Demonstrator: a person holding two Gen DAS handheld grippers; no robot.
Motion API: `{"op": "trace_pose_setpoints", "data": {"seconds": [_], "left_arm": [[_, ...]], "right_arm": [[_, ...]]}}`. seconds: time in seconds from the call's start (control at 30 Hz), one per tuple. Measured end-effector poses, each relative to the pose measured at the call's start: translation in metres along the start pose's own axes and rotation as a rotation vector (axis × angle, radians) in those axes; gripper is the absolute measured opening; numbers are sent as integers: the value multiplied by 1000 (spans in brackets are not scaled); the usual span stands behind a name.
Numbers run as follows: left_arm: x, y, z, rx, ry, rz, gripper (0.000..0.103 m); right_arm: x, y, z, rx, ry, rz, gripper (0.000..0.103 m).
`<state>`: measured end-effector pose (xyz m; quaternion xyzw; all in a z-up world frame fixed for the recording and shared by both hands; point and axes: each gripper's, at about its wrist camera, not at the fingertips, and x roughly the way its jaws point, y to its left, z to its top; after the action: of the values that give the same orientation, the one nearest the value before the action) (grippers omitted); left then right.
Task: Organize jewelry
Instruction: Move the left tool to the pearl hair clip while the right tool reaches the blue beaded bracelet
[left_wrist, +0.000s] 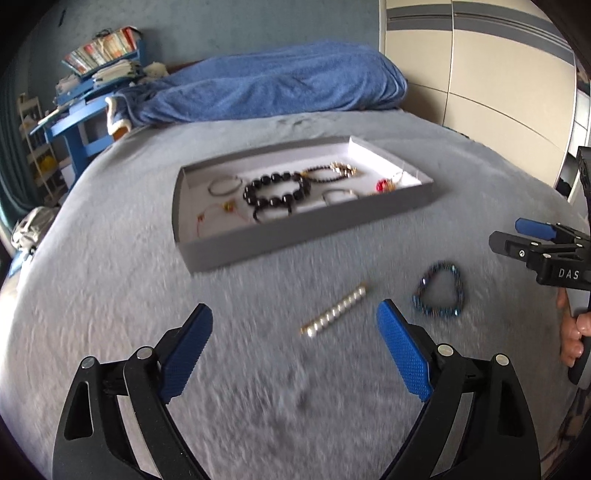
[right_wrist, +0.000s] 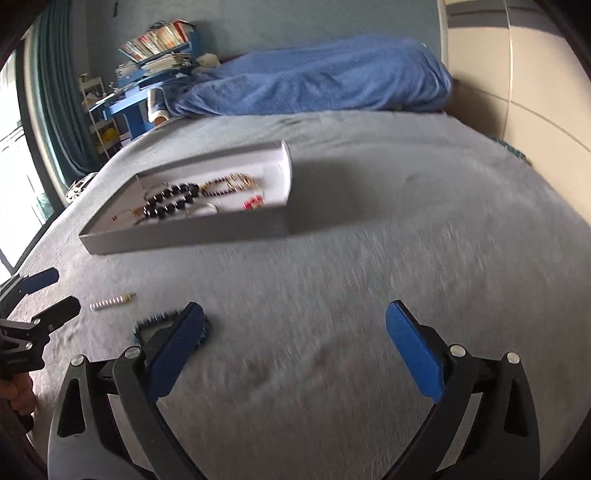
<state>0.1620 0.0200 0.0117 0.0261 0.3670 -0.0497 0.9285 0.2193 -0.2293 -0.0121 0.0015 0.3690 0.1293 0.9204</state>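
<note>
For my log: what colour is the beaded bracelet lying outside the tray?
Dark blue bracelet; left wrist view.

From my feed, a bed (left_wrist: 110, 295) under a grey fleecy cover fills most of both views. At its head a blue blanket (left_wrist: 266, 88) lies bunched against a blue-grey wall (left_wrist: 221, 29). To the bed's right I see cream wardrobe panels (left_wrist: 480, 74). To its left stands a blue desk (left_wrist: 74, 125) piled with books and papers, then a teal curtain (right_wrist: 55, 92) beside a bright window (right_wrist: 14, 166) letting in daylight.
</note>
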Motion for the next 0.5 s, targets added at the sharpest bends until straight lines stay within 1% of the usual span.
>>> {"op": "trace_pose_setpoints", "data": {"seconds": [0.17, 0.33, 0.5], "left_arm": [[-3, 2, -7, -14, 13, 2, 90], [0, -1, -18, -12, 56, -2, 90], [0, -2, -22, -19, 73, -1, 90]], "right_arm": [[3, -6, -16, 33, 30, -10, 97], [7, 2, -20, -8, 61, -8, 97], [10, 8, -23, -35, 83, -12, 97]]}}
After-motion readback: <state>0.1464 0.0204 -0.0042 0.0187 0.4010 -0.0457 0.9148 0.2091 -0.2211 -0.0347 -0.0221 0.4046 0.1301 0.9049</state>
